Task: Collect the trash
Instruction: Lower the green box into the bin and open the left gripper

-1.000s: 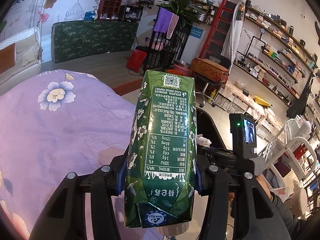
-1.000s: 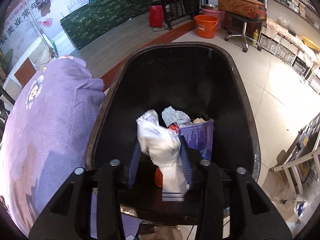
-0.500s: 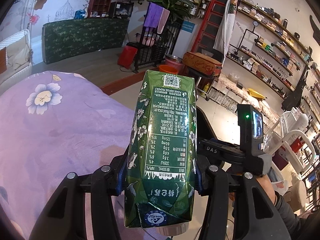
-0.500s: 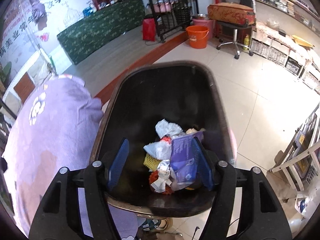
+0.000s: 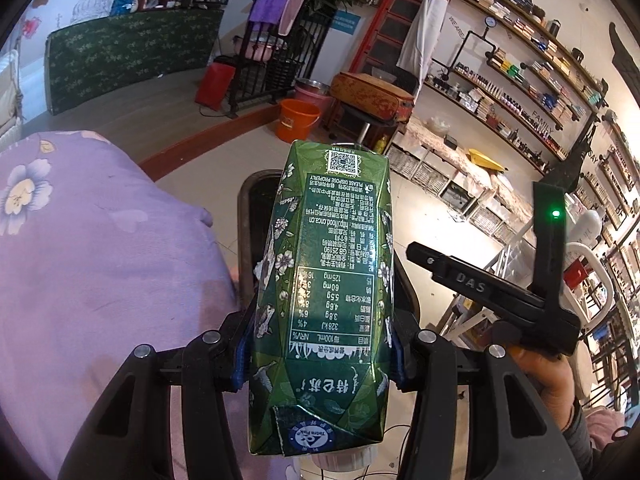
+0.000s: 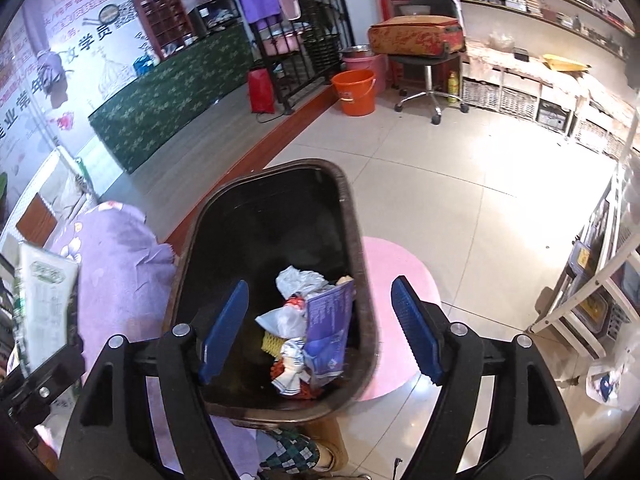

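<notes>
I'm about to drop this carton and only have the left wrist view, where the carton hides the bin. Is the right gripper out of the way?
Observer: The right gripper points down into the near end of the bin. Its jaws have just been opening, and nothing is between them.
Operator: Is there room left in the bin?
Observer: Yes. The trash sits low at the near end: crumpled white wrappers and a purple packet. The far part looks bare.
Operator: What's on the bin's other side?
Observer: A round pink mat lies on the tiles, opposite the purple cloth.
</notes>
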Demonstrator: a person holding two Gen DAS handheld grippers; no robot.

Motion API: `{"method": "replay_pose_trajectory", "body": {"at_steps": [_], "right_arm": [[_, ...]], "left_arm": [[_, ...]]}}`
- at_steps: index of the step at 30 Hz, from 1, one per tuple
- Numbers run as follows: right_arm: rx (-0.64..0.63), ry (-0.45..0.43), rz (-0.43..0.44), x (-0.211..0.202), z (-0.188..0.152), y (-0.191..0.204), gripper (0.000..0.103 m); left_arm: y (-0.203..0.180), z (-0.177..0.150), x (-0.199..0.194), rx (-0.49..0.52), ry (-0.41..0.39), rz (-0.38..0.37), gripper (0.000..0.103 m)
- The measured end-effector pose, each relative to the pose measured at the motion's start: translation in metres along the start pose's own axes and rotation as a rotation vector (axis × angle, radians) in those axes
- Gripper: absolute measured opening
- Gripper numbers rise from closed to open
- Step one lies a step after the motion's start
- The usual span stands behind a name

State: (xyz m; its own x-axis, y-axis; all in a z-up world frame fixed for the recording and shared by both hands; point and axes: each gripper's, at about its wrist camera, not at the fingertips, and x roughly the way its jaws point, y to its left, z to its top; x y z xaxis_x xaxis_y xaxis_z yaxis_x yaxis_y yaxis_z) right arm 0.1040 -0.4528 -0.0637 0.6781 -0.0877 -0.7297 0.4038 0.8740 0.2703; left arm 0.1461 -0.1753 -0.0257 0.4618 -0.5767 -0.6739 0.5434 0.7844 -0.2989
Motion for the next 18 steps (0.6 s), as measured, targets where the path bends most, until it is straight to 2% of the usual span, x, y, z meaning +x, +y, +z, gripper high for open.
{"method": "replay_pose_trajectory", "body": {"at_steps": [7,15,16,17,18], "right_arm": [[0.053,-0.01,-0.028,-0.005,0.0,-0.022,0.074],[0.08,-0.015,-0.049,-0.005,0.0,-0.034,0.074],[0.079,-0.015,-0.05,-0.004,0.0,-0.033,0.074],[0.077,-0.016,-0.053,-0.005,0.0,-0.033,0.074],[0.075,-0.018,-0.055,-0.006,0.0,-0.032,0.074]], "left_arm": [[-0.012,0.004,0.035,0.035,0.07,0.002,0.05],[-0.021,0.004,0.063,0.06,0.13,0.053,0.051],[-0.024,0.003,0.062,0.069,0.129,0.051,0.056],[-0.025,0.005,0.062,0.074,0.12,0.052,0.068],[-0.028,0.004,0.059,0.082,0.105,0.055,0.075]]}}
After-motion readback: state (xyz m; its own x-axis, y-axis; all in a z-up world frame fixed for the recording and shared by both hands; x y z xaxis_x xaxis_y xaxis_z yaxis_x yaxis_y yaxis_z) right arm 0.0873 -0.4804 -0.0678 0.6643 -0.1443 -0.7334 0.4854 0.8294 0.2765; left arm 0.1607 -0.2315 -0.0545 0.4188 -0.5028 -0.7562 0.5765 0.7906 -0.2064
